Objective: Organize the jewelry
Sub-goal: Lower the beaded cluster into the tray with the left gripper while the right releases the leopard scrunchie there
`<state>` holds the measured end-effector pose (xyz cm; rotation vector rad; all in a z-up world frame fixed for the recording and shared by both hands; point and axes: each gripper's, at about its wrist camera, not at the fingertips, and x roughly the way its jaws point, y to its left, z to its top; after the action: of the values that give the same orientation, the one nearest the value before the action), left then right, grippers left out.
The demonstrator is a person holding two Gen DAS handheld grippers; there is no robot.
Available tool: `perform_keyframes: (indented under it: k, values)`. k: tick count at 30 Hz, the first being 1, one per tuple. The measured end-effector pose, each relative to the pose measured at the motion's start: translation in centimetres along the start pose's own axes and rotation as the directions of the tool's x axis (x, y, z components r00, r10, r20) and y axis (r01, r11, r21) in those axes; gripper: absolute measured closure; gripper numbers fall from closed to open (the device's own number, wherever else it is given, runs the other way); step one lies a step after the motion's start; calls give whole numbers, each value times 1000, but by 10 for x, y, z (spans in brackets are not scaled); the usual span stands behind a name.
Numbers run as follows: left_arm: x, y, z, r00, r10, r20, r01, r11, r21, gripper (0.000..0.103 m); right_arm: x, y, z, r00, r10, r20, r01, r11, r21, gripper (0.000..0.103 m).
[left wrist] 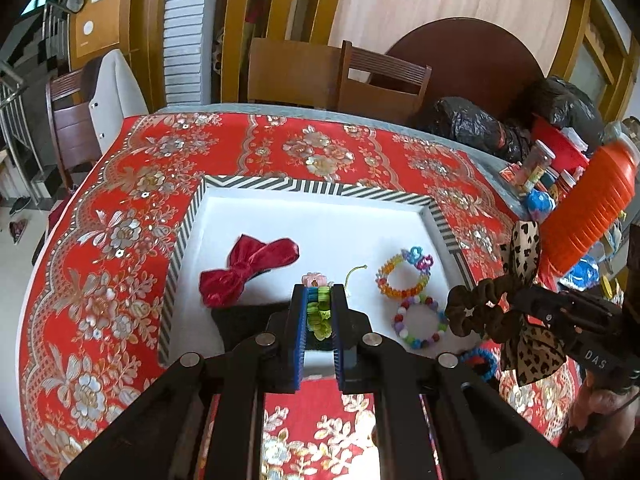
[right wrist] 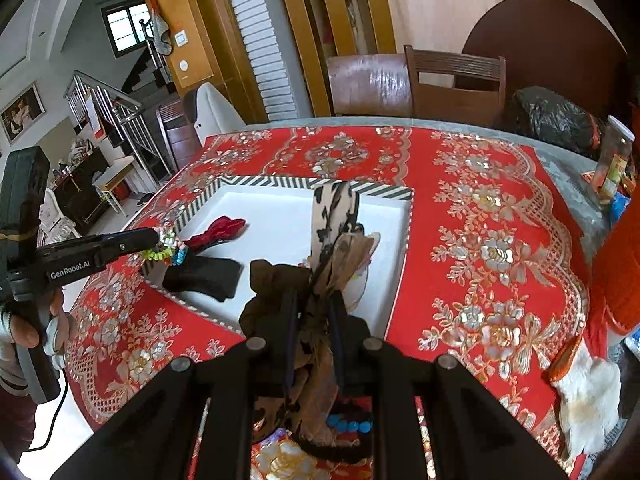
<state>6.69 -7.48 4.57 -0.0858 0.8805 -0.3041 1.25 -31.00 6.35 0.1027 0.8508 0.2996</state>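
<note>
A white tray with a striped rim (left wrist: 320, 191) lies on the red tablecloth. In it are a red velvet bow (left wrist: 246, 268), a black cloth piece (left wrist: 244, 322), and two coloured bead bracelets (left wrist: 404, 278) (left wrist: 420, 322). My left gripper (left wrist: 320, 300) is shut on a green and multicoloured bead bracelet (left wrist: 318, 312), held over the tray's near part; it also shows in the right wrist view (right wrist: 168, 250). My right gripper (right wrist: 314, 300) is shut on a brown scrunchie with a leopard-print bow (right wrist: 320, 264), held above the tray's right side; it shows in the left wrist view (left wrist: 504, 304).
A blue bead bracelet (left wrist: 480, 362) lies on the cloth by the tray's near right corner. An orange ribbed container (left wrist: 592, 204), jars and black bags (left wrist: 472, 124) crowd the right edge. Wooden chairs (left wrist: 380, 84) stand behind the table.
</note>
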Motion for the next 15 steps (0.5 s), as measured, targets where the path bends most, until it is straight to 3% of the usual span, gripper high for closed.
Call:
perform_keyframes:
  k: [15]
  values:
    - [43, -13, 19, 998, 62, -9, -62, 997, 46, 79, 45, -16, 28, 999, -31, -34, 32, 999, 34, 88]
